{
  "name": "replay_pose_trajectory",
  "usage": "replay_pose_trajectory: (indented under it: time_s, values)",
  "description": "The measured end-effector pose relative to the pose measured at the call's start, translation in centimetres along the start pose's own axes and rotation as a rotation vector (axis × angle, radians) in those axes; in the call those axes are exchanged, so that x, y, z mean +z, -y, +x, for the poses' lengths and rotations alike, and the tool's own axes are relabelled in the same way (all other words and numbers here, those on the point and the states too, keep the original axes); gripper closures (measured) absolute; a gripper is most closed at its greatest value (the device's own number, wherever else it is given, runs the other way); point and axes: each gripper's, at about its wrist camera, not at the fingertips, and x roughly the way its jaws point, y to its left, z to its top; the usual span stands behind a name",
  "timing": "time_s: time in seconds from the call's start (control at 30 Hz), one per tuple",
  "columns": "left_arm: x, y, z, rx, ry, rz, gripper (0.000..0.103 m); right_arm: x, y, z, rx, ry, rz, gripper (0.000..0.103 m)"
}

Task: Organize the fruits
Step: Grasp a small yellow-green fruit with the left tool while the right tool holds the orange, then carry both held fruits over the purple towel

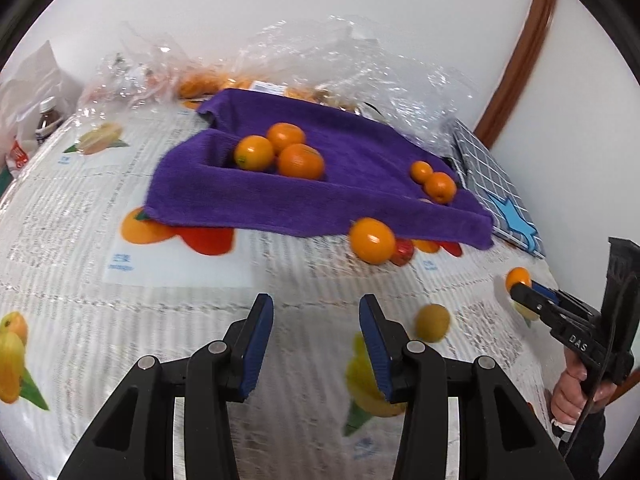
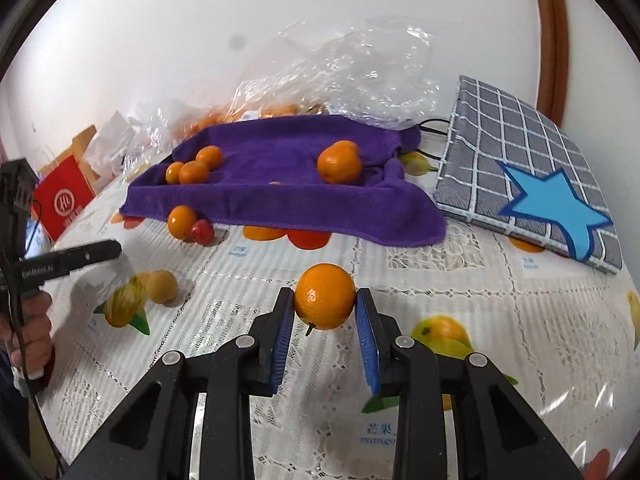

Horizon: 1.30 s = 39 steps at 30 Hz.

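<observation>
Behind the purple towel (image 2: pixel 280 184), bagged fruit blurs; on it we count five oranges — right gripper (image 2: pixel 325 308) clamps a sixth orange (image 2: pixel 325 295), left gripper (image 1: pixel 316 320) parted, empty.

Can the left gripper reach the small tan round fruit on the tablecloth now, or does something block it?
Probably yes. The left gripper is empty, jaws apart, and the tan fruit lies just to its right on bare tablecloth. The right gripper, holding an orange, is beyond it, not between.
</observation>
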Motion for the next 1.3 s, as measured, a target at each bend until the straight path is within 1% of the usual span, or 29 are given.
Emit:
replay_pose_trajectory:
  time_s: [0.13,0.2,0.3,0.37,0.43,0.5,0.6,0.7,0.83,1.07,1.3]
  values:
    - [-0.3,1.9,0.5,-0.108,-0.021,-0.008,0.06,-0.1,0.9,0.2,0.03,-0.022,0.041,0.072]
    - [-0.5,3.4,0.9,-0.143,-0.033,0.01,0.06,-0.2,1.2,0.4,0.038,-0.031,0.063,0.072]
    - [-0.5,5.1,1.6,-0.17,-0.045,0.05,0.06,-0.3,1.8,0.3,0.055,-0.023,0.096,0.072]
    - [-0.5,5.9,2.0,-0.188,-0.056,0.06,0.06,-0.3,2.0,0.2,0.071,-0.012,0.114,0.072]
    - [-0.5,6.6,2.7,-0.18,-0.072,0.07,0.06,-0.4,2.3,0.1,0.088,-0.005,0.131,0.072]
    - [-0.7,7.1,3.4,-0.156,-0.093,0.085,0.062,-0.4,2.4,0.2,0.1,-0.009,0.135,0.072]
    - [-0.9,7.4,4.0,-0.119,-0.113,0.107,0.077,-0.3,2.1,0.3,0.105,-0.017,0.123,0.072]
    - [-1.0,7.0,3.6,-0.124,-0.1,0.089,0.077,-0.3,2.0,0.3,0.109,-0.019,0.118,0.072]
    - [-0.9,5.7,2.6,-0.129,-0.054,0.027,0.077,-0.3,2.1,0.4,0.105,-0.023,0.125,0.072]
    - [-1.0,3.9,0.8,-0.08,0.041,-0.049,0.078,-0.4,2.0,0.3,0.1,-0.019,0.123,0.072]
    - [-1.2,2.0,-0.3,-0.04,0.086,-0.115,0.078,-0.5,2.0,0.1,0.095,-0.013,0.129,0.072]
